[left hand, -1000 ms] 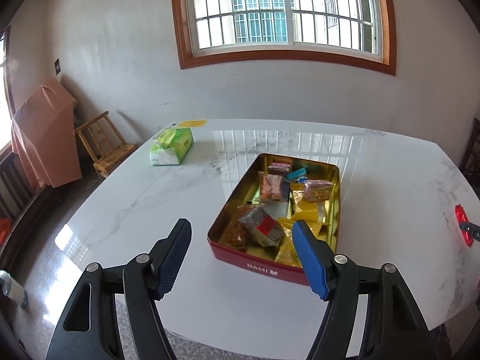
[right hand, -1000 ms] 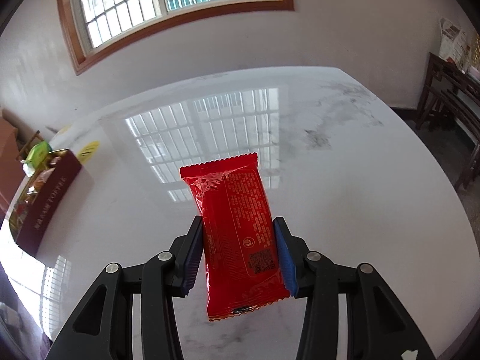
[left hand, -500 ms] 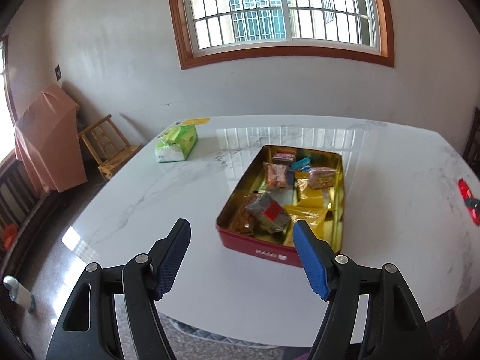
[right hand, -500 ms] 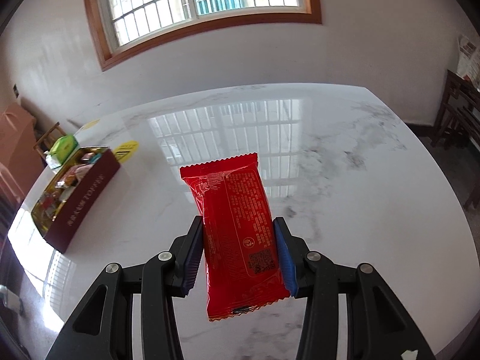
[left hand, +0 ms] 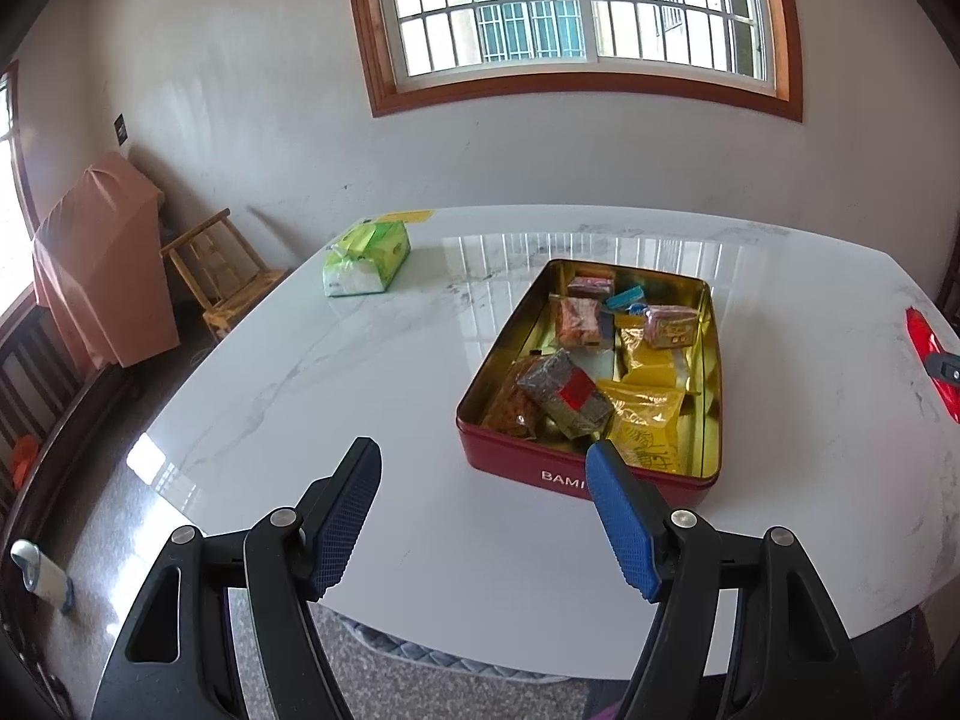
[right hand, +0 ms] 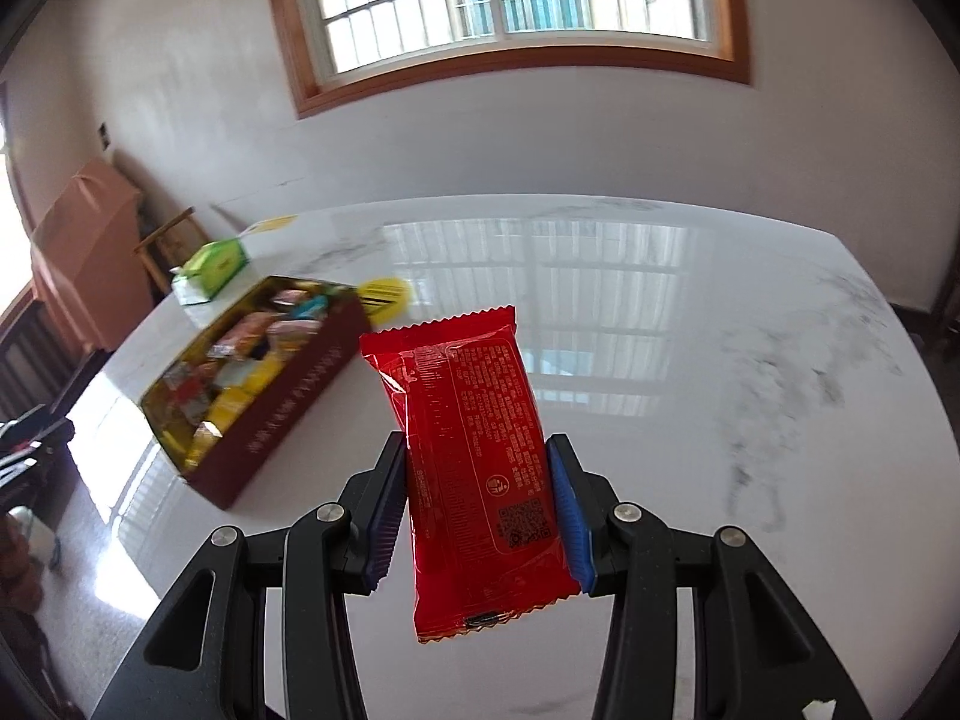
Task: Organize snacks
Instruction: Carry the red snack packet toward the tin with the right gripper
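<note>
Right gripper [right hand: 477,501] clamping red snack packet [right hand: 471,450] btwn its blue pads, packet standing nearly upright, printed back w/ QR code facing camera, hanging above white marble table [right hand: 690,360]. Sitting to packet's left on table: red tin [right hand: 282,420], gold inside, holding assorted wrapped snacks [right hand: 240,372]. Lying just beyond tin: yellow round sticker [right hand: 384,294] and green tissue pack [right hand: 213,270].

Left gripper [left hand: 483,510] hovering w/ jaws apart, nothing btwn them, over near table edge; tin [left hand: 528,468] sitting just ahead, its near wall beside right fingertip. Filling tin: grey pack w/ red patch [left hand: 564,393], yellow bags [left hand: 645,414], pink and orange packets [left hand: 579,321]. Resting far left on table: tissue pack [left hand: 366,261]. Showing at right frame edge: red packet [left hand: 924,360].
</note>
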Motion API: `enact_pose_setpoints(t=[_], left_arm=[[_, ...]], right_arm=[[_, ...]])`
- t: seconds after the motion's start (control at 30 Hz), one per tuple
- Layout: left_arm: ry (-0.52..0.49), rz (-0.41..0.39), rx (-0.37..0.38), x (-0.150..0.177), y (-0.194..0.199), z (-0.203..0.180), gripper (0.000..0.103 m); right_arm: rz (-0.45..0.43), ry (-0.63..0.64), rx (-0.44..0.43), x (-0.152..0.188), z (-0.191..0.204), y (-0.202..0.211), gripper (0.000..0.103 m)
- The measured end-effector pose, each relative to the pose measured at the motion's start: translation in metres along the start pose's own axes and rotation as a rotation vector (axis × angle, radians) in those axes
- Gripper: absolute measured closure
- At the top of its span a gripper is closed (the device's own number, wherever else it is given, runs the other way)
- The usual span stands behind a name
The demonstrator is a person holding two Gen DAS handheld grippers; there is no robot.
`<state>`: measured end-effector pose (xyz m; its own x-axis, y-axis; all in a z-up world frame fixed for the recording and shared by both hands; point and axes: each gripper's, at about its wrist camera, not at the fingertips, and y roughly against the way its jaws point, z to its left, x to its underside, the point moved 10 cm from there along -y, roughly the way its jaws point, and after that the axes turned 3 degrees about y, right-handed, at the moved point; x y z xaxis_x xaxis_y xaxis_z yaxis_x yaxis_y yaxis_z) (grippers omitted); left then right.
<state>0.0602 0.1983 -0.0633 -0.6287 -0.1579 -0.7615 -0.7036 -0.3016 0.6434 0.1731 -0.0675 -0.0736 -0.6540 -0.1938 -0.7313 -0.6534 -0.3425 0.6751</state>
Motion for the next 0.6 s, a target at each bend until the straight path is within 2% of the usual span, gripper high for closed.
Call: enact_pose_setpoints(t=[0.27,0.6], left_arm=[[0.009,0.025,-0.004,0.007,-0.011,0.007,0.032],[0.025,0.047,-0.019,0.010,-0.025,0.022,0.032]], right_arm=[[0.020,0.041,-0.149,-0.025,0.075,-0.022,0.061],[0.070,0.141,-0.237,-0.040,0.157,-0.064,0.061]])
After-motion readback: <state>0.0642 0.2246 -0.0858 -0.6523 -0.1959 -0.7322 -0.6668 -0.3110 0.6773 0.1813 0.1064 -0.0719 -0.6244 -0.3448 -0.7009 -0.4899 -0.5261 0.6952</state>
